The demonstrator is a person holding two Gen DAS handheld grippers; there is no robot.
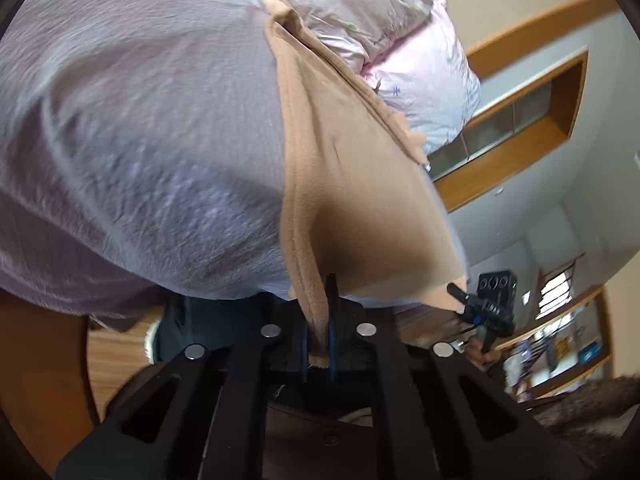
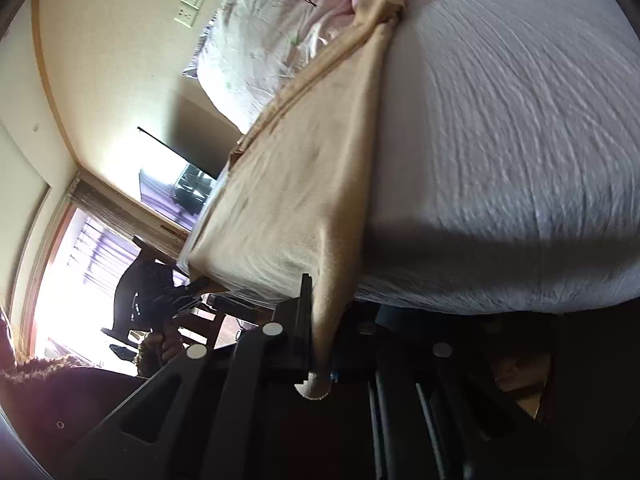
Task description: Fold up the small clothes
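Observation:
A tan garment point(image 1: 352, 184) is stretched taut above the pale sheet of a bed point(image 1: 140, 128). My left gripper point(image 1: 320, 312) is shut on one corner of it. My right gripper point(image 2: 320, 320) is shut on another corner of the same garment point(image 2: 288, 200). The far end of the garment is bunched on the bed near the pillow point(image 2: 384, 4). The right gripper also shows in the left wrist view point(image 1: 480, 304) at the garment's other near corner, and the left gripper shows in the right wrist view point(image 2: 176, 292).
A pink floral quilt or pillow point(image 1: 400, 32) lies at the head of the bed point(image 2: 520, 120). Wooden wall shelves point(image 1: 520, 128) and a bright window point(image 2: 80, 272) lie beyond. The wooden floor point(image 1: 116, 348) shows below the bed edge.

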